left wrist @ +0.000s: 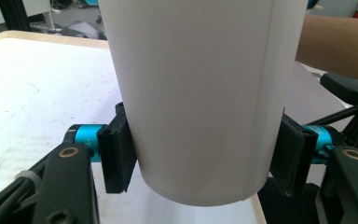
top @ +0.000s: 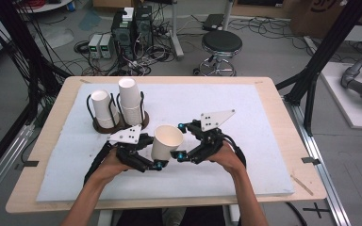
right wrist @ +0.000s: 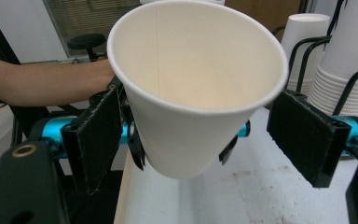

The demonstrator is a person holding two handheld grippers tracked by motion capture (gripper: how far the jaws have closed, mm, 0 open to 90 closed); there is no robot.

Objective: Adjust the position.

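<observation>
My left hand-held gripper (top: 159,165) is clamped on the lower wall of the paper cup (top: 166,141). In the left gripper view both pads (left wrist: 116,156) press the cup (left wrist: 200,93) near its base. The cup sits tilted, mouth toward 1 o'clock in the high view, lifted off the white mat (top: 245,117) near the desk's (top: 283,141) front middle.

My right hand-held gripper (top: 181,141) stands apart, jaws either side of the cup, no contact I can see. In the right gripper view its pads (right wrist: 307,135) flank the cup (right wrist: 196,88) with a gap at 3 o'clock, while the 9 o'clock pad is close to the wall.

Risks as I judge them:
- Thin paper wall: if the right jaws shut hard, the cup ovalises or creases. Close gently, lower on the wall where it is stiffer.
- Uneven gaps: the nearer pad would hit first and push the cup sideways in the left grip, possibly twisting it out.
- Releasing the left before the right has a firm hold drops the cup onto the mat.
- The left grip is near the base on a tapered wall, so the cup could slide out toward its narrow end.
- The cup stacks in the wire holders (top: 122,106) at 10 o'clock are well apart, but a wide swing could knock them.
</observation>
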